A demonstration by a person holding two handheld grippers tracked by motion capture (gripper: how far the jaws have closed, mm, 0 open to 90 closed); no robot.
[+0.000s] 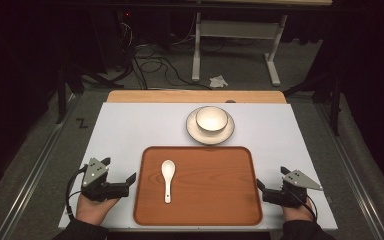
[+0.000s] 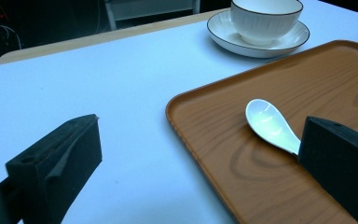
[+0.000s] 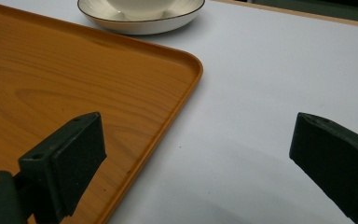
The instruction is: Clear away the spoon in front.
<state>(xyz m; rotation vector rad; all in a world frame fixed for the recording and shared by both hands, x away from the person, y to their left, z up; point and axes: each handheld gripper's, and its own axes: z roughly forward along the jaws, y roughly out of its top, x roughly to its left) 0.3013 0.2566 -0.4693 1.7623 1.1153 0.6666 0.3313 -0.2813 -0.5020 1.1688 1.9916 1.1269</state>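
Observation:
A white ceramic spoon (image 1: pixel 167 177) (image 2: pixel 268 122) lies lengthwise on the left half of a wooden tray (image 1: pixel 215 185) (image 2: pixel 223 140) (image 3: pixel 74 70), bowl end away from me. Behind the tray a white bowl (image 1: pixel 211 119) (image 2: pixel 265 16) sits on a saucer (image 1: pixel 192 131) (image 2: pixel 223 32) (image 3: pixel 140 21). My left gripper (image 1: pixel 118 170) (image 2: pixel 200 135) rests just left of the tray, open with nothing held, one jaw over the tray's edge near the spoon's handle. My right gripper (image 1: pixel 271 176) (image 3: pixel 196 121) sits at the tray's right edge, open and empty.
The tray lies on a white table top (image 1: pixel 130 130) with a wooden strip (image 1: pixel 195 96) along its far edge. Beyond the table are a dark floor, loose cables (image 1: pixel 155 60) and a white metal stand (image 1: pixel 235 35).

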